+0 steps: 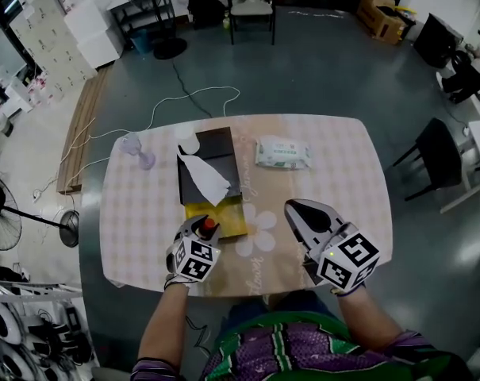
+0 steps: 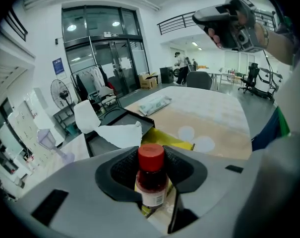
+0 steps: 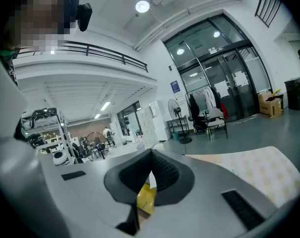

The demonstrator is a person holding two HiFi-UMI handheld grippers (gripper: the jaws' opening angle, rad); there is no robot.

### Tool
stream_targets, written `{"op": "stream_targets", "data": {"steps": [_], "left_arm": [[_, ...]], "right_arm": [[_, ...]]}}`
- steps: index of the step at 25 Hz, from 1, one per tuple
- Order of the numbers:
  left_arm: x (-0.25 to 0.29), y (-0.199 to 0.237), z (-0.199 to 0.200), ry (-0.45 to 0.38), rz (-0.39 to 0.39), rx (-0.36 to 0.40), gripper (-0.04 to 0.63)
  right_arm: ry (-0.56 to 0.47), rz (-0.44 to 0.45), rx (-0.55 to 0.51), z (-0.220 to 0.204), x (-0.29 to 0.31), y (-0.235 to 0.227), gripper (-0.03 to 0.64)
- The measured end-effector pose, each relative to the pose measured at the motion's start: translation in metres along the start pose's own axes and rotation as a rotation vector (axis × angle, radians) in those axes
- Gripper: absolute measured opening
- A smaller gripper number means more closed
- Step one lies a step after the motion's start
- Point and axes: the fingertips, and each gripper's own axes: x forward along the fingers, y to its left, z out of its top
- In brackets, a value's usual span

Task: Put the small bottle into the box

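Observation:
The small bottle (image 1: 209, 225) (image 2: 150, 175), dark red with a red cap and a white label, stands upright between the pads of my left gripper (image 1: 203, 230) (image 2: 150, 170), which is shut on it. It hangs just in front of the near end of the box (image 1: 216, 153) (image 2: 112, 125), an open black box with a yellow near part (image 1: 228, 219) (image 2: 172, 140) and white paper (image 1: 204, 177) lying on it. My right gripper (image 1: 301, 211) (image 3: 150, 157) is over the table to the right of the box, its jaws together with nothing between them.
A pack of wet wipes (image 1: 282, 152) (image 2: 154, 103) lies right of the box. A clear purple glass (image 1: 136, 151) (image 2: 50, 142) stands at the table's left. The table's front edge (image 1: 247, 290) is close under both grippers. Chairs stand on the floor around the table.

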Motion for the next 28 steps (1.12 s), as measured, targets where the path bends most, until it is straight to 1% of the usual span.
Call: {"op": "stream_targets", "data": {"steps": [6,11,16,21,28], "left_arm": [[0.027,-0.005,-0.007,0.045,-0.041,-0.004,0.17],[0.05,-0.012,-0.013,0.074,-0.073,0.003,0.17],[0.071,-0.014,-0.01,0.088,-0.095,-0.001,0.172],[0.088,-0.015,-0.008,0.136,-0.125,0.009,0.172],[0.107,-0.018,-0.009,0.18,-0.167,0.007,0.172]], "right_arm": [[0.013,0.004,0.012,-0.003,0.005,-0.006,0.006],[0.019,-0.015,0.027,-0.007,0.005,-0.019,0.006],[0.027,-0.032,0.038,-0.013,0.005,-0.032,0.006],[0.032,-0.042,0.045,-0.015,0.006,-0.038,0.006],[0.04,-0.059,0.056,-0.017,0.004,-0.049,0.006]]}}
